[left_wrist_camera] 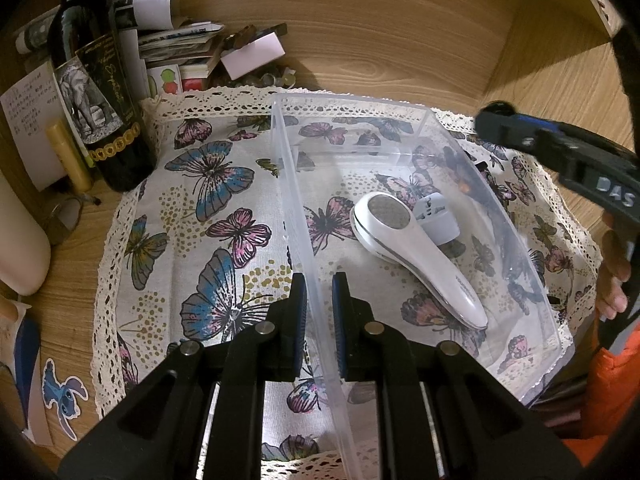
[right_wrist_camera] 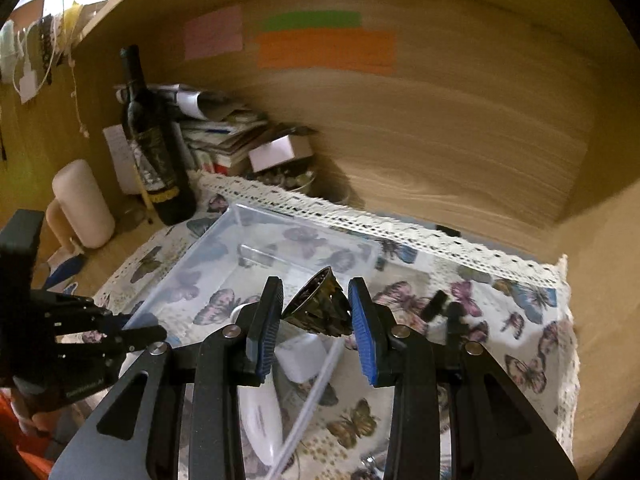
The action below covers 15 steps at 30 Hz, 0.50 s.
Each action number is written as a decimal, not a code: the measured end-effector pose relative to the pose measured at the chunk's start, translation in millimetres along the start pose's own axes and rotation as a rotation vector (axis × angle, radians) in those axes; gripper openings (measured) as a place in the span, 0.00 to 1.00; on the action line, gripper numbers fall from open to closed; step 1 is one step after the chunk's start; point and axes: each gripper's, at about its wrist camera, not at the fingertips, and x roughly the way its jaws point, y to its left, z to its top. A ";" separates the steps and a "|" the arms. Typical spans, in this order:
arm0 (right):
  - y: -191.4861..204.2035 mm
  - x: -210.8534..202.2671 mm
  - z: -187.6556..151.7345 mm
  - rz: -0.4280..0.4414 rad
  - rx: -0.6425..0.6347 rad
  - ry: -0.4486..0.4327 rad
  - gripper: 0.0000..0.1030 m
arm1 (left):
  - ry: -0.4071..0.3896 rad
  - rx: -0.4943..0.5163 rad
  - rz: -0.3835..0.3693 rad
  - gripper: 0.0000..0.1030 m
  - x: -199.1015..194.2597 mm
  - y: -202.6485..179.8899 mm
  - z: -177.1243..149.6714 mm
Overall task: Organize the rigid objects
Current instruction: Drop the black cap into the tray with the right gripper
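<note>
A clear plastic bin [left_wrist_camera: 348, 104] sits on a butterfly-print cloth [left_wrist_camera: 208, 208]. Inside it lie a white handheld lint remover [left_wrist_camera: 404, 248] and a white plug adapter [left_wrist_camera: 438, 220]. My left gripper [left_wrist_camera: 319, 308] is shut on the bin's left wall near the front corner, and it also shows at the left of the right wrist view as the left gripper [right_wrist_camera: 136, 336]. My right gripper [right_wrist_camera: 316, 312] is shut on a dark, patterned cone-shaped piece [right_wrist_camera: 320, 308] and hovers over the bin [right_wrist_camera: 280, 220]. In the left wrist view the right gripper [left_wrist_camera: 496, 120] hangs above the bin's far right corner.
A dark wine bottle [left_wrist_camera: 100, 92] and a messy stack of papers and small boxes [left_wrist_camera: 180, 48] stand at the back left. A cream cylinder [right_wrist_camera: 84, 204] is beside them. Small black items [right_wrist_camera: 436, 304] lie on the cloth right of the bin. Wooden walls close in the back and right.
</note>
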 end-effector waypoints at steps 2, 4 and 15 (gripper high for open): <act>2.2 10.7 1.5 0.010 -0.009 0.029 0.30 | 0.001 0.000 -0.001 0.12 0.0 0.1 0.1; 3.6 19.8 2.1 0.018 -0.016 0.055 0.30 | 0.001 -0.001 -0.001 0.11 0.0 0.1 0.0; 5.2 57.9 -1.6 0.043 -0.032 0.181 0.30 | -0.002 -0.004 -0.004 0.11 0.2 1.0 -1.0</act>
